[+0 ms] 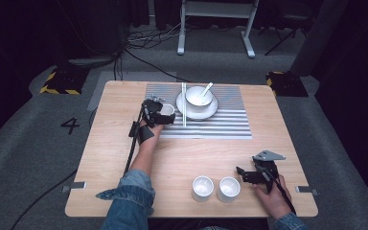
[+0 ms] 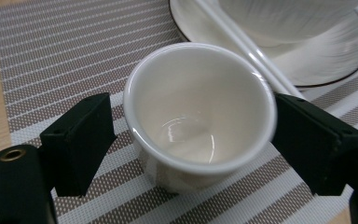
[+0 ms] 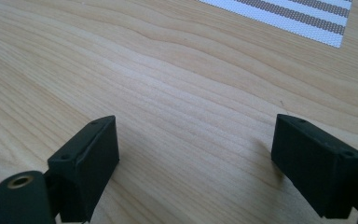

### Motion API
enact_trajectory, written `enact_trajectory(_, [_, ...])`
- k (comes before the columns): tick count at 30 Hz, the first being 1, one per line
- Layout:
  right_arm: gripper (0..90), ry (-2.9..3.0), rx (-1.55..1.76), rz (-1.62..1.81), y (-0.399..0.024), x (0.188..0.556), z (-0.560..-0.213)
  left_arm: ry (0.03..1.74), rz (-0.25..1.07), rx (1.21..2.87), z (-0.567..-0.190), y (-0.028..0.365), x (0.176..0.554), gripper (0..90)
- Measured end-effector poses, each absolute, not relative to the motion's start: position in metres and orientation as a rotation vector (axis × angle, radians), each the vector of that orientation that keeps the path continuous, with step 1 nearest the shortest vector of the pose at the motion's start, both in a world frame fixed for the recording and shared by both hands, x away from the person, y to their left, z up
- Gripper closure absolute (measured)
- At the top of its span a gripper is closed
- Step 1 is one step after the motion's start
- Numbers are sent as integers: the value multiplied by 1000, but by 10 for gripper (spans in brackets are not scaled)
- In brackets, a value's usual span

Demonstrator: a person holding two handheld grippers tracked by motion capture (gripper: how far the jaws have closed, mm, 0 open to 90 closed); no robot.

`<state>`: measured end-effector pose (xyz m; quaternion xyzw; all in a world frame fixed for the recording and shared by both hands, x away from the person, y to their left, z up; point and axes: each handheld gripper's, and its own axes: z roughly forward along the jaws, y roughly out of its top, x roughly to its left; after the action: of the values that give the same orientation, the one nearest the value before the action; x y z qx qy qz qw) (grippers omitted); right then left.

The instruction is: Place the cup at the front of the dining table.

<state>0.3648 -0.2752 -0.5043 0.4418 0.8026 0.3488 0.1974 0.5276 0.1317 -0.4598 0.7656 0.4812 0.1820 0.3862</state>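
From the high view, I am setting a white cup (image 1: 167, 109) on the striped placemat (image 1: 220, 125), left of the plate (image 1: 196, 111). In the left gripper view, my left gripper (image 2: 193, 140) is standing released around it, one pad perhaps brushing; withdrawing crookedly risks tipping it onto the chopsticks (image 2: 247, 51). In the right gripper view, my right gripper (image 3: 196, 163) is idling, spread, over bare table (image 3: 168, 70).

Striped placemat (image 1: 211, 124) sits on the wooden table (image 1: 105, 158), with a white plate (image 1: 212, 111) on it holding a bowl (image 1: 194, 96) and a spoon (image 1: 206, 88) inside. White chopsticks (image 1: 184, 105) lie just left of the plate. Two more white cups (image 1: 202, 188) (image 1: 229, 188) stand side by side near the front edge.
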Motion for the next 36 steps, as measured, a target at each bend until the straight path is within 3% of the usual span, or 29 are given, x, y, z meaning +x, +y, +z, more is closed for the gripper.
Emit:
enact_trajectory(18, [140,2253,1237,980,-275,365,-504,1160,511,1910,-425,175,453,154])
enact_trajectory(25, [136,2252,1237,975,-274,366,-504,1143,488,2061,-425,169,433,159])
enact_trajectory(36, [136,2252,1237,974,-274,366,-504,1159,392,2116,-433,168,393,165])
